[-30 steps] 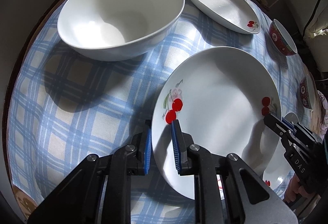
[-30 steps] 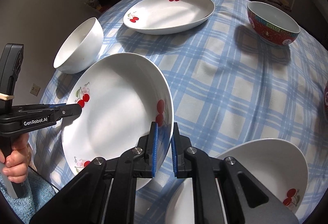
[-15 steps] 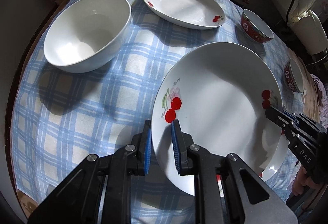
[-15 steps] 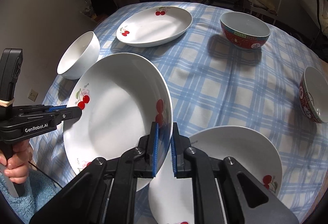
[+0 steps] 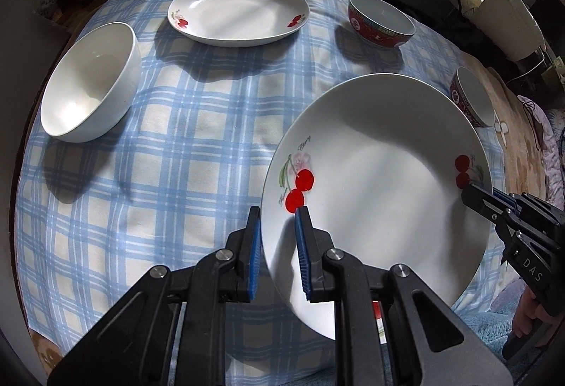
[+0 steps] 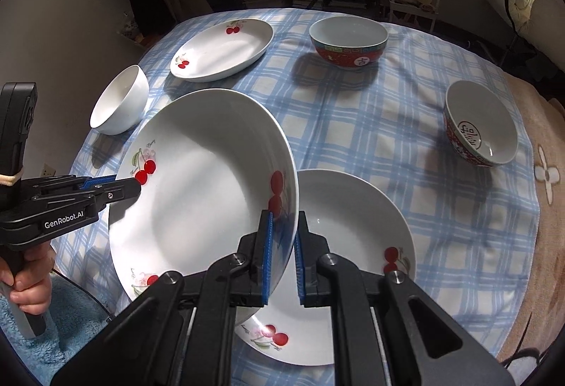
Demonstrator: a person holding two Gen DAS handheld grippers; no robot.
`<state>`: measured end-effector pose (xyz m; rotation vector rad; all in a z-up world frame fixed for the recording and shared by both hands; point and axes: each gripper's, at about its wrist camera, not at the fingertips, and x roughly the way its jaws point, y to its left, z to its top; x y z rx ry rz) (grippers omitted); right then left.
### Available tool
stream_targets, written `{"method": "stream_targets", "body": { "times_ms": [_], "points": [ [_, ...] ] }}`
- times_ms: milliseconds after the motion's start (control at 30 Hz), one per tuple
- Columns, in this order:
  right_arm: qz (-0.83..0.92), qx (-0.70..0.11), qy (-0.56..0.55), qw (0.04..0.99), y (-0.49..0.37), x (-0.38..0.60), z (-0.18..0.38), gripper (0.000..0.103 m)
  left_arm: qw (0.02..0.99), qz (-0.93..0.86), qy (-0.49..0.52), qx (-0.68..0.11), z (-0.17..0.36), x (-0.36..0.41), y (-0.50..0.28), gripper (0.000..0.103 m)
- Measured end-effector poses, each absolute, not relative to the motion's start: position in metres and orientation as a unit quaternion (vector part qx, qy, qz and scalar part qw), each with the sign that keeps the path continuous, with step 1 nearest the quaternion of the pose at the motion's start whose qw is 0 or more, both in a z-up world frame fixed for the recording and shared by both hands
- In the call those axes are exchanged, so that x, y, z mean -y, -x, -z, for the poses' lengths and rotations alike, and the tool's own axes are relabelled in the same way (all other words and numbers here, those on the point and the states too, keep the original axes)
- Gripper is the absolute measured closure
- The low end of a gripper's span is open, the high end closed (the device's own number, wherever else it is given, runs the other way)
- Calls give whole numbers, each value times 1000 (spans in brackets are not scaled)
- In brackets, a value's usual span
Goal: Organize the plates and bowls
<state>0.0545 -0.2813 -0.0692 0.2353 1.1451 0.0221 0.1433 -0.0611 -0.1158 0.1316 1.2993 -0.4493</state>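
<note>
A white cherry plate (image 5: 381, 174) (image 6: 204, 185) hangs tilted in the air above the table. My left gripper (image 5: 277, 237) (image 6: 136, 186) is shut on its left rim. My right gripper (image 6: 282, 237) (image 5: 473, 195) is shut on its right rim. A second cherry plate (image 6: 353, 230) lies on the cloth just below and to the right of the held one. A third cherry plate (image 5: 238, 10) (image 6: 222, 49) lies at the far side. A plain white bowl (image 5: 88, 82) (image 6: 118, 105) stands at the left.
Two red patterned bowls stand on the blue checked tablecloth (image 6: 370, 125): one at the back (image 6: 348, 45) (image 5: 381, 20), one at the right edge (image 6: 480, 128) (image 5: 471, 96). Shelves and a rack stand behind the table. A blue towel (image 6: 42, 343) lies near the front edge.
Both grippers have lifted the cherry plate higher and carried it towards the right, over the second plate. More of the table has come into view.
</note>
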Motion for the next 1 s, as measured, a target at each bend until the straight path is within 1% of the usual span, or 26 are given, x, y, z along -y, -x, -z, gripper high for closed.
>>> {"method": "stream_targets", "body": {
  "times_ms": [367, 633, 1000],
  "points": [
    [29, -541, -149, 827, -16, 326, 76, 91, 764, 237, -90, -593, 122, 110, -116, 85],
    [62, -541, -167, 822, -10, 338, 83, 91, 759, 252, -103, -592, 132, 124, -108, 85],
    [79, -571, -201, 792, -11, 348, 109, 91, 744, 260, -120, -604, 154, 132, -103, 85]
  ]
}}
